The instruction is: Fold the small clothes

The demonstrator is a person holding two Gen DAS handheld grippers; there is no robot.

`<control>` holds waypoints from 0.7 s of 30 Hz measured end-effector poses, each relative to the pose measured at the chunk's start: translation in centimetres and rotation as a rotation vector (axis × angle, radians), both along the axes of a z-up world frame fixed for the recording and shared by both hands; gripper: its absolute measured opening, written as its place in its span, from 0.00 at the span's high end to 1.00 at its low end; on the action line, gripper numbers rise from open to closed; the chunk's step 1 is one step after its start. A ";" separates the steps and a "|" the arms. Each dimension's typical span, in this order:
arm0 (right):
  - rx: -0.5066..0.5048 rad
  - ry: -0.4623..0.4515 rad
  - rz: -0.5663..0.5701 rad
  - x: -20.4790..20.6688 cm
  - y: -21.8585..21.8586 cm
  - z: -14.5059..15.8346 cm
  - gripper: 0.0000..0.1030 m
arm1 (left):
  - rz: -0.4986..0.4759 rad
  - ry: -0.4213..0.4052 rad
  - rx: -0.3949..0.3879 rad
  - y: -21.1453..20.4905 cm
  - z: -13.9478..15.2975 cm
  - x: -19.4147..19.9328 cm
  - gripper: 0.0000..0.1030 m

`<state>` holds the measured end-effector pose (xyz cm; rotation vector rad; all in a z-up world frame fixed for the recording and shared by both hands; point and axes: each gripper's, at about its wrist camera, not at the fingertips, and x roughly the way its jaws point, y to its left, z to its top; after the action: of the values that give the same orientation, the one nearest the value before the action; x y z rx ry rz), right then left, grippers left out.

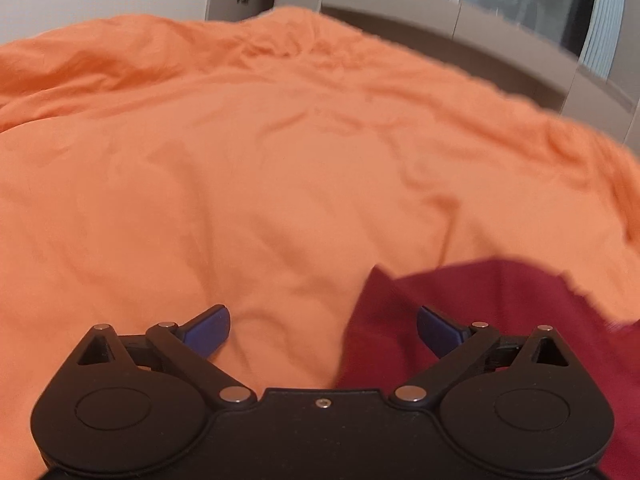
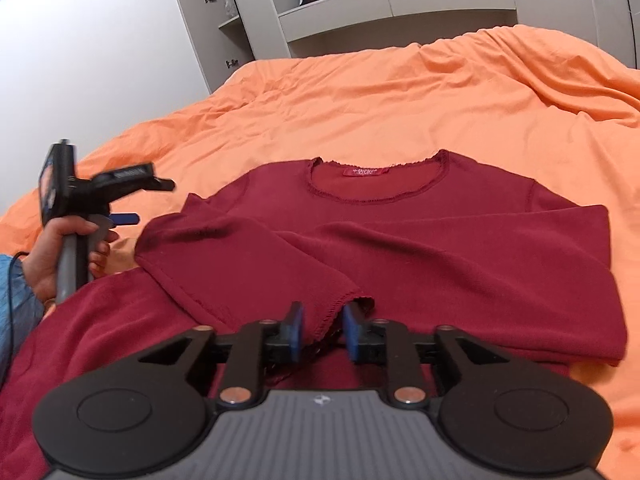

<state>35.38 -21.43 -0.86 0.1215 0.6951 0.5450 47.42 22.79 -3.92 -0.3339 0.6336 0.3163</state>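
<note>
Right tongs (image 2: 322, 330) are sitting lowest in the right wrist view, their two blue pads (image 2: 295, 332) standing a little apart; the scalloped cuff (image 2: 340, 312) of a dark red sleeve is lying in the gap between them, and the pads are not pressing on it; that sleeve (image 2: 248, 264) is running away toward ten o'clock across the body of the dark red top (image 2: 460, 248), which is lying spread flat on the bed; its other sleeve is folded across the chest toward three o'clock; the neckline with its red label (image 2: 361, 171) is sitting at twelve o'clock from the tongs; the orange duvet (image 2: 400, 100) is covering the bed all around the garment, creased toward the far side; grey cupboards (image 2: 400, 4) are standing beyond the bed at twelve o'clock.

Left tongs (image 1: 323, 330) are filling the bottom of the left wrist view with their blue fingertips (image 1: 210, 330) spread wide and nothing between them but bedding; they are hovering over the duvet with the edge of the red top reaching in from four o'clock, passing under the right-hand finger; in the right wrist view the same tool is showing at nine o'clock, gripped by a person's hand (image 2: 60, 252) just beside the garment's near sleeve; a blue cuff (image 2: 16, 292) is showing at the wrist.
</note>
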 end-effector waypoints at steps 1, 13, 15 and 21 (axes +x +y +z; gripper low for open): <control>0.001 -0.006 -0.004 -0.4 -0.2 0.3 0.61 | 0.011 -0.030 -0.025 0.1 0.7 -0.8 0.03; -0.008 -0.172 0.018 -9.1 -2.9 3.9 0.01 | -0.038 -0.059 -0.055 -2.4 5.3 -13.5 0.01; -0.014 -0.205 0.017 -11.1 -3.6 3.9 0.00 | -0.057 -0.067 -0.073 -2.9 5.4 -16.2 0.01; -0.032 -0.269 -0.041 -16.4 -5.3 4.0 0.00 | -0.140 -0.132 -0.110 -4.9 5.8 -23.3 0.01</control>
<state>18.99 -26.76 3.12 0.0310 0.4382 0.4995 24.16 17.88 1.87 -0.4104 0.5427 0.1243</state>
